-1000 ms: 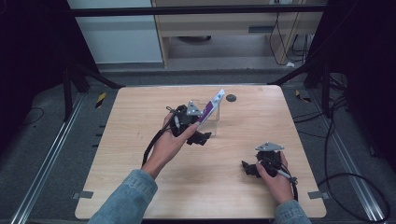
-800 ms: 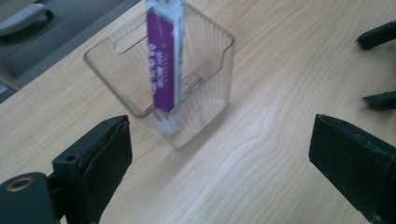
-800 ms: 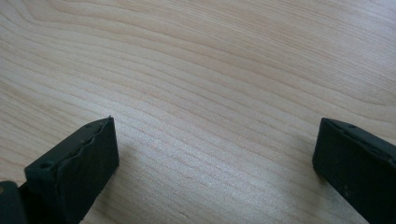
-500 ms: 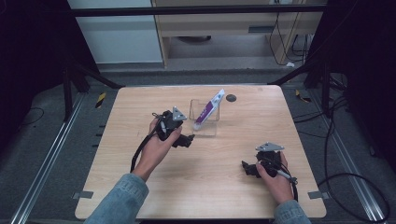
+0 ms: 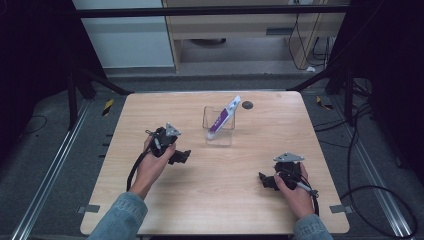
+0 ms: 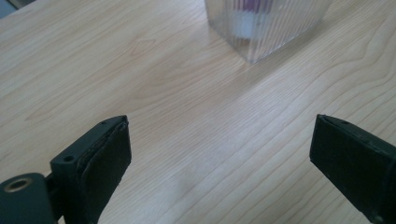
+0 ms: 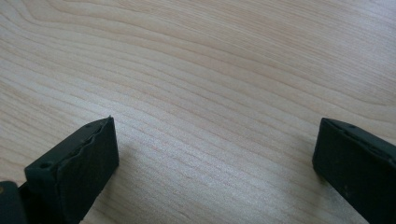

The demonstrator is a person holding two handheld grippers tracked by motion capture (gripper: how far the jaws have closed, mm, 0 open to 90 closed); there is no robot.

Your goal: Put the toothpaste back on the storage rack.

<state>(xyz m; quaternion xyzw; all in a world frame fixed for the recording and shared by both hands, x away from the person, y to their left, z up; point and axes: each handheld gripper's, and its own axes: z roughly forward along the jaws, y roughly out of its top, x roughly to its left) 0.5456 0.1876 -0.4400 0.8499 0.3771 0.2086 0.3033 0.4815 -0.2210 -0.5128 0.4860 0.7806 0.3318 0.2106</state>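
A: Nearest items?
B: Right gripper (image 5: 268, 181) – jaws released, nothing between them, low over bare desk (image 5: 220, 200). Left gripper (image 5: 181, 156) – jaws released too, empty.

A: Ahead of the left jaws?
B: Clear ribbed container (image 6: 266, 25), standing on the desk, apart from both jaws. Inside it – a purple-and-white tube (image 5: 223, 115), leaning, cap end down, top over the rim. Beyond, a dark round spot (image 5: 247, 104).

Purple tube (image 5: 223, 115) in clear holder (image 5: 219, 133)

Blue denim sleeves (image 5: 119, 216), black tools (image 5: 180, 156)
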